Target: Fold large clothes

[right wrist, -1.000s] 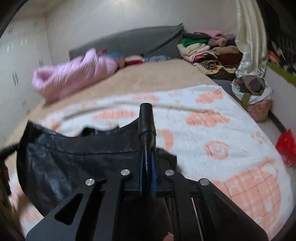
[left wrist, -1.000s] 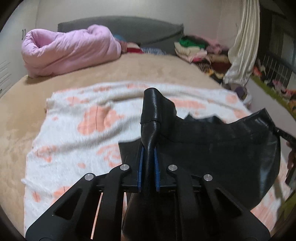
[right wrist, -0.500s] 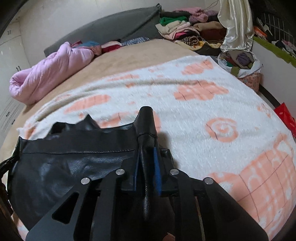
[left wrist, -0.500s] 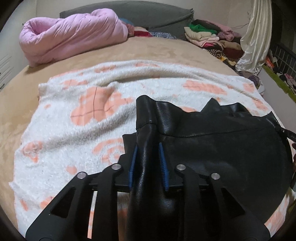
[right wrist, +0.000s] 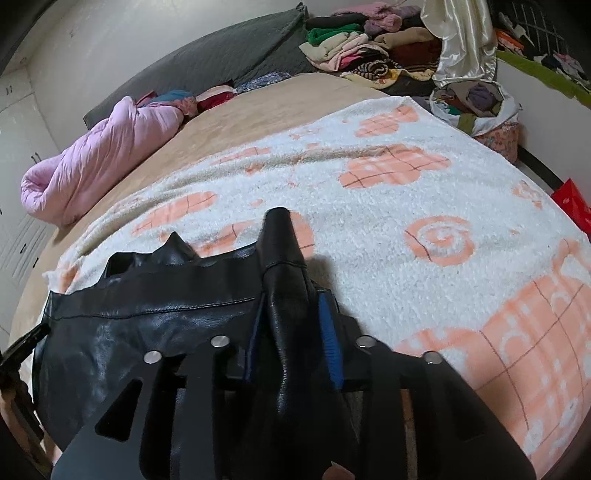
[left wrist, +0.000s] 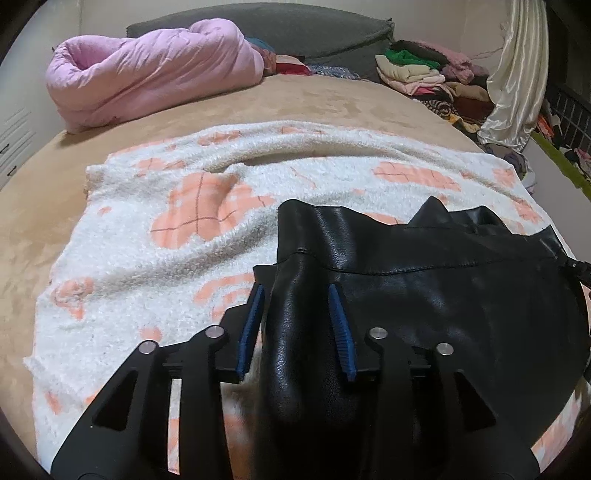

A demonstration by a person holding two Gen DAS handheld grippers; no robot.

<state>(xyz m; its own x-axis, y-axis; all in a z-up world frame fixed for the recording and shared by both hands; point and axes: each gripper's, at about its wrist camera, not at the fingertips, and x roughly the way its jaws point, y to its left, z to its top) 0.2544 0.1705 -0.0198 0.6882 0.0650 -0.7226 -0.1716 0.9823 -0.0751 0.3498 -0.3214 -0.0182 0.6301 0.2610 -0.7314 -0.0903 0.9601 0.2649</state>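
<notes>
While the black leather garment (left wrist: 443,295) is spread on the white-and-orange blanket (left wrist: 155,266) over the tan bed (left wrist: 332,99), with folded clothes (left wrist: 424,74) piled at two o'clock, both the left gripper (left wrist: 297,325) and the right gripper (right wrist: 291,332) have just been opened, leather folds lying loose between parted jaws.

pink quilt (left wrist: 155,70) rolled by grey headboard (left wrist: 295,26) | clothes pile (left wrist: 424,74) right | white-orange blanket (left wrist: 147,229) spread

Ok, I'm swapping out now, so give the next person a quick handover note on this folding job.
Left gripper: jaws have just been opening, black leather garment between them, pads off it.
Right gripper: jaws also just been opening, the garment's other corner between them; contact unclear.
Garment lies on the white and orange blanket on the bed.
Done: garment laid down.
Left: back both grippers out, then fold it.
</notes>
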